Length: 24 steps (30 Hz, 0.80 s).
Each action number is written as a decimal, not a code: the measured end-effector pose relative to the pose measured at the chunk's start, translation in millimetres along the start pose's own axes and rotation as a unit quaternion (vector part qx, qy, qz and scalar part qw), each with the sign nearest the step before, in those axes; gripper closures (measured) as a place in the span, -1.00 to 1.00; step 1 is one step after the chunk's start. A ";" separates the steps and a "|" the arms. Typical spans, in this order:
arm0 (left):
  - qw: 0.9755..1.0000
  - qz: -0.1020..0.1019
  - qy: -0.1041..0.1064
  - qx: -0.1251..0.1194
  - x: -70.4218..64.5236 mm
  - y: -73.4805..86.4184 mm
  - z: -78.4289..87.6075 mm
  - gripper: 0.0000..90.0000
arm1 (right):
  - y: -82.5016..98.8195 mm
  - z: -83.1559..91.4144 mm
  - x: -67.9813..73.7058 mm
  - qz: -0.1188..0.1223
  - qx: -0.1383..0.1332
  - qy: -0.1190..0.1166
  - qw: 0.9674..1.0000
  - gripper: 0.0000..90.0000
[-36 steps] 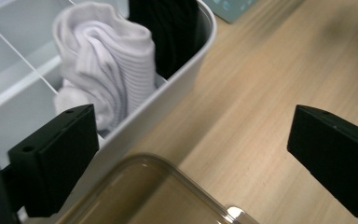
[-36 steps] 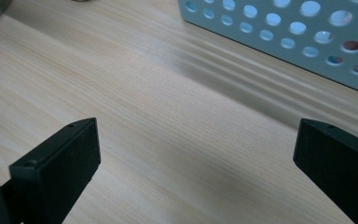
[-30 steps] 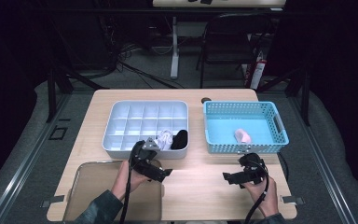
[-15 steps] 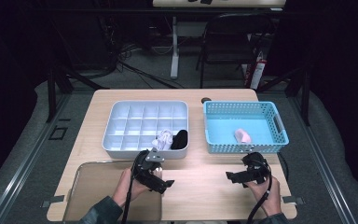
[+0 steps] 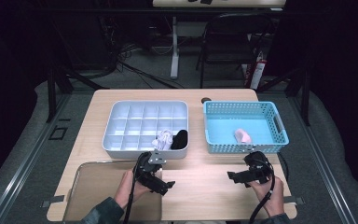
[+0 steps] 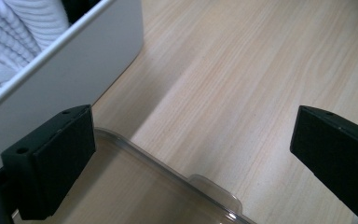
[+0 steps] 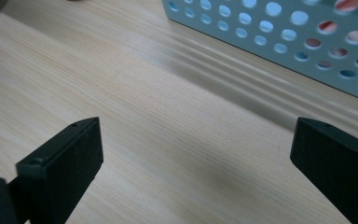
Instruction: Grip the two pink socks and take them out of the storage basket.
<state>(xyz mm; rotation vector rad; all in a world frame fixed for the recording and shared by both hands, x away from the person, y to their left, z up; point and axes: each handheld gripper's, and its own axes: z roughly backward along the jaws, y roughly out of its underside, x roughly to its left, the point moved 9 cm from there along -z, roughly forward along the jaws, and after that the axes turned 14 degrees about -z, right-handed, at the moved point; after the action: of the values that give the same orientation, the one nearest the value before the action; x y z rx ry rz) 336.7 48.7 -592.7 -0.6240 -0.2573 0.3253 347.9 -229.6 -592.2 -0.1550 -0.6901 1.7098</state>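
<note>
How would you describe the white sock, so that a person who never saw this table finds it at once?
Start from the white divided tray on the left half of the wooden table, beside the blue basket. Look along its front row, nearest the person. The white sock is the bunched, ribbed bundle there, just left of a black sock; the other compartments look empty.

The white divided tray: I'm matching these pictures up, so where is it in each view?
High view: white divided tray at centre-left of the wooden table.
Left gripper view: its outer wall at upper left, the white knitted cloth inside.
Right gripper view: not in it.
Shared landmark: the wooden table.
</note>
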 end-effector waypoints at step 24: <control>1.000 0.024 -0.010 -0.003 8.7 11.2 0.5 -1.00 | -30.1 25.7 -10.2 -0.007 -0.015 -0.024 1.000 -0.86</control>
<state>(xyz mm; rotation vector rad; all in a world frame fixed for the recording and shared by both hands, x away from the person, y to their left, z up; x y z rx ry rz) 342.1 60.8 -597.9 -0.6337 -0.2638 0.3775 364.4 -245.4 -558.2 -0.1295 -0.7511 1.6941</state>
